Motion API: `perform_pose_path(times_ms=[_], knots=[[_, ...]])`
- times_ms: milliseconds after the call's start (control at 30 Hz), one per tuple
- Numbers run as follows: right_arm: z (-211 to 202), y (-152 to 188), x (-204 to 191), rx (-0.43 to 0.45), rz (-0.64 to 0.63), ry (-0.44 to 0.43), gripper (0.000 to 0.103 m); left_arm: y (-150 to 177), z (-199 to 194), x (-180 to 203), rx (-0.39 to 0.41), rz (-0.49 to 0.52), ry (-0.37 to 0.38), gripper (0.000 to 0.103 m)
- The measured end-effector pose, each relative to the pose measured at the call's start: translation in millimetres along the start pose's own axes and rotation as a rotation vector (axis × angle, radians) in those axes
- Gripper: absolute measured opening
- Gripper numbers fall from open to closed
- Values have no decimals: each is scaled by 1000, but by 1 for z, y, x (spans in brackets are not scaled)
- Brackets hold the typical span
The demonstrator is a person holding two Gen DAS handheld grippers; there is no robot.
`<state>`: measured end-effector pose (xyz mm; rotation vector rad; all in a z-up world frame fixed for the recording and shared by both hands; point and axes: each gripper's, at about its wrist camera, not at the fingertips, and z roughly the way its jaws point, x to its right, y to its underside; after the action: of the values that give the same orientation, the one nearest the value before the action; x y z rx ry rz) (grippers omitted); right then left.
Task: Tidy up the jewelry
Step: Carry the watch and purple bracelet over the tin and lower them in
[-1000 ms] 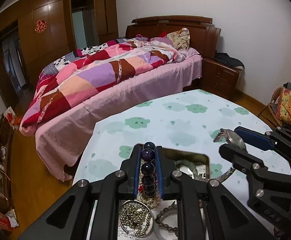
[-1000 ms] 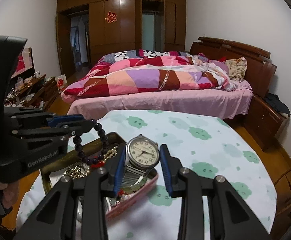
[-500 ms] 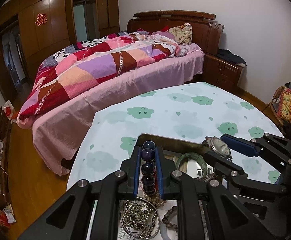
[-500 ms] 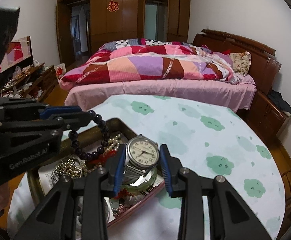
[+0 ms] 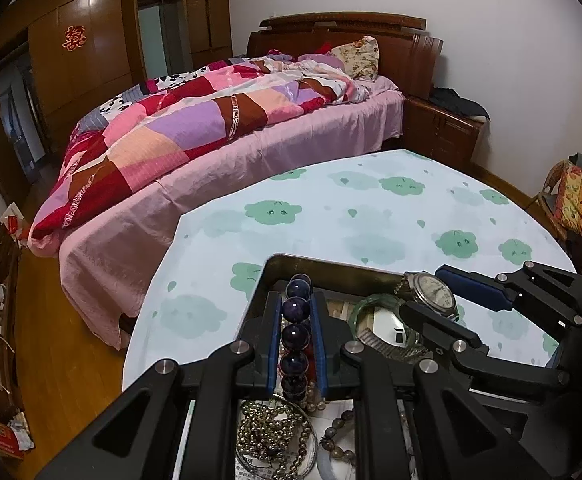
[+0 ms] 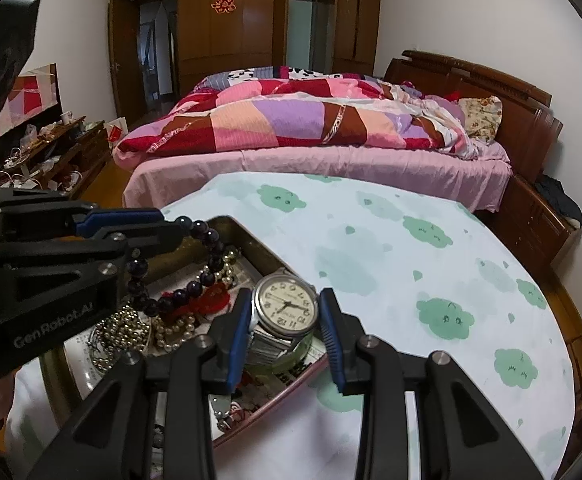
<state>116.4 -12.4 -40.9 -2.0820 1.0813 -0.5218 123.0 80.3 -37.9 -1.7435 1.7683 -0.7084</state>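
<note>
My left gripper point(image 5: 295, 312) is shut on a dark purple bead bracelet point(image 5: 295, 334) and holds it over a shallow metal tray point(image 5: 333, 266). The bracelet also hangs from it in the right wrist view point(image 6: 207, 254). My right gripper point(image 6: 285, 314) holds a silver wristwatch point(image 6: 285, 308) with a cream dial between its blue pads, low over the tray's right part point(image 6: 251, 242). The watch shows in the left wrist view point(image 5: 431, 292), above a green bangle point(image 5: 365, 306). Pearl and metal bead strands point(image 6: 131, 328) lie in the tray.
The tray sits on a round table with a pale cloud-print cloth point(image 6: 431, 264). A bed with a patchwork quilt point(image 6: 303, 124) stands behind it. A wooden nightstand point(image 5: 443, 132) is at the right, and a cluttered low cabinet point(image 6: 47, 148) at the left.
Both grippers have come down toward the tray. The watch has dropped from above the table to just over the green bangle. The bracelet stays gripped.
</note>
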Motion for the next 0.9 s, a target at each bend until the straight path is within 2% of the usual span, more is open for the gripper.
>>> perform_pose_path(times_ms=[900], knots=[[17, 12, -6, -54, -17, 19, 36, 19, 32, -8, -70, 7, -22, 14]])
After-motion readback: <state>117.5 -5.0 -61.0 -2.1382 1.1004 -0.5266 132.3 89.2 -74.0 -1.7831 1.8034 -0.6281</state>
